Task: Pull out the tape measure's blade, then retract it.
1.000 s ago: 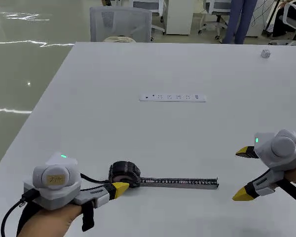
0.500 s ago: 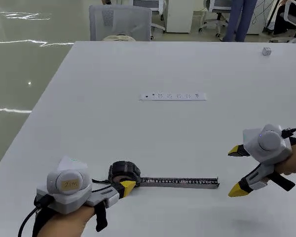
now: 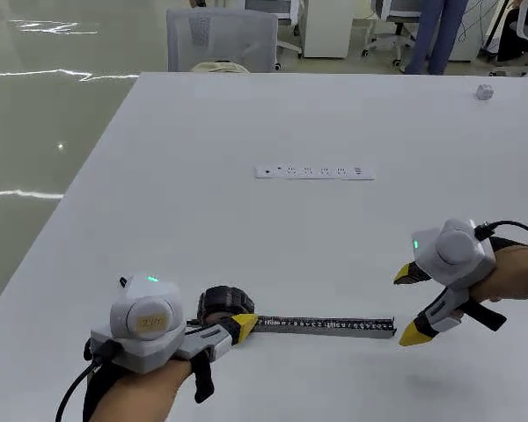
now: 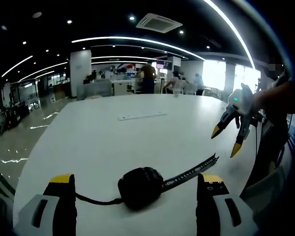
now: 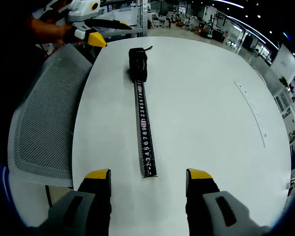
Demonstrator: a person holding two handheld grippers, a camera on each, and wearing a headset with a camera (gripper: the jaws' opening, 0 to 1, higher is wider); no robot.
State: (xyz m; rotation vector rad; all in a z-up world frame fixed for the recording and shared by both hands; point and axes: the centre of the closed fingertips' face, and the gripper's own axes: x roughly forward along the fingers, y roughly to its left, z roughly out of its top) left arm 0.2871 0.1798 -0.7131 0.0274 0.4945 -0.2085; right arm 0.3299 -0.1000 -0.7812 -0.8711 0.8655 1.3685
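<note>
A black tape measure (image 3: 224, 304) lies on the white table (image 3: 317, 114) near its front edge, its blade (image 3: 326, 325) pulled out to the right and flat on the surface. My left gripper (image 4: 136, 179) is open, its yellow-tipped jaws on either side of the case (image 4: 140, 186), apart from it. My right gripper (image 5: 147, 174) is open too, with the blade's end (image 5: 149, 171) lying between its tips, untouched. In the head view the left gripper (image 3: 233, 318) sits beside the case and the right gripper (image 3: 408, 302) hovers just right of the blade tip.
A white power strip (image 3: 313, 172) lies mid-table. A small white object (image 3: 484, 91) sits at the far right. A grey mesh chair (image 3: 220, 40) stands behind the far edge. A black wrist strap (image 4: 96, 199) trails from the case.
My right gripper has come leftward toward the blade's end. My left gripper has shifted right, nearer the case. The tape measure and blade have stayed put.
</note>
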